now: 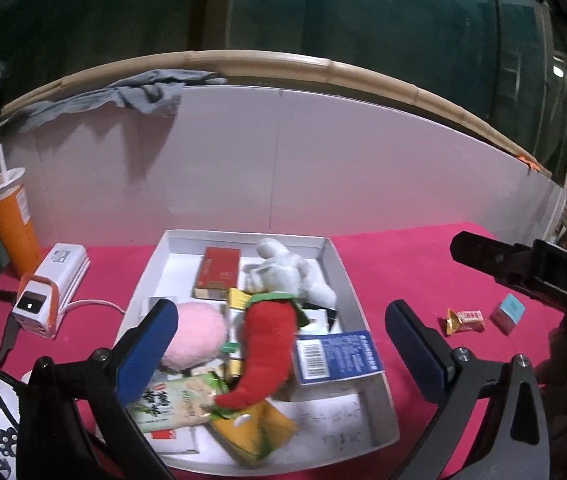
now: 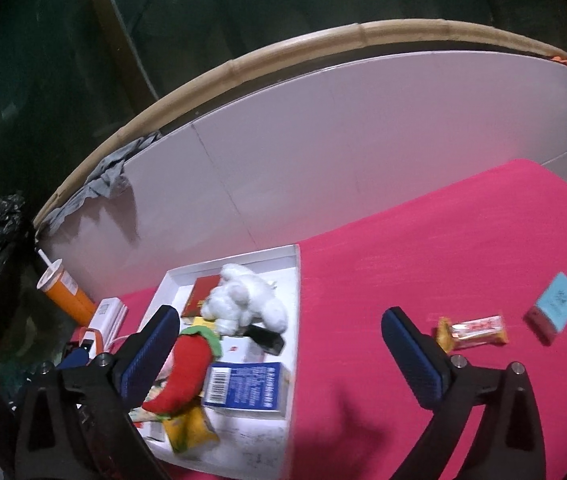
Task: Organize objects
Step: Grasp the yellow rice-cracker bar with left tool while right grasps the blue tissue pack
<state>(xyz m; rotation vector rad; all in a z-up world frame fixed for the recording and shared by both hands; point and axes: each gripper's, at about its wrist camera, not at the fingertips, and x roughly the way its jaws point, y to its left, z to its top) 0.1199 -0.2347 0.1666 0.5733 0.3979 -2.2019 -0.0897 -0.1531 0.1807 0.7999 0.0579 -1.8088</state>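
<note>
Black grippers, blue-padded fingers (image 1: 151, 344).

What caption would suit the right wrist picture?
Open right gripper over a white box filled with toys and packets; a candy bar and small blue box wait on the pink cloth.

A red chili plush (image 1: 265, 344), white plush (image 1: 289, 276) and blue barcoded box (image 1: 337, 356) fill the white tray (image 1: 345, 280) on pink cloth (image 1: 411, 264).
</note>
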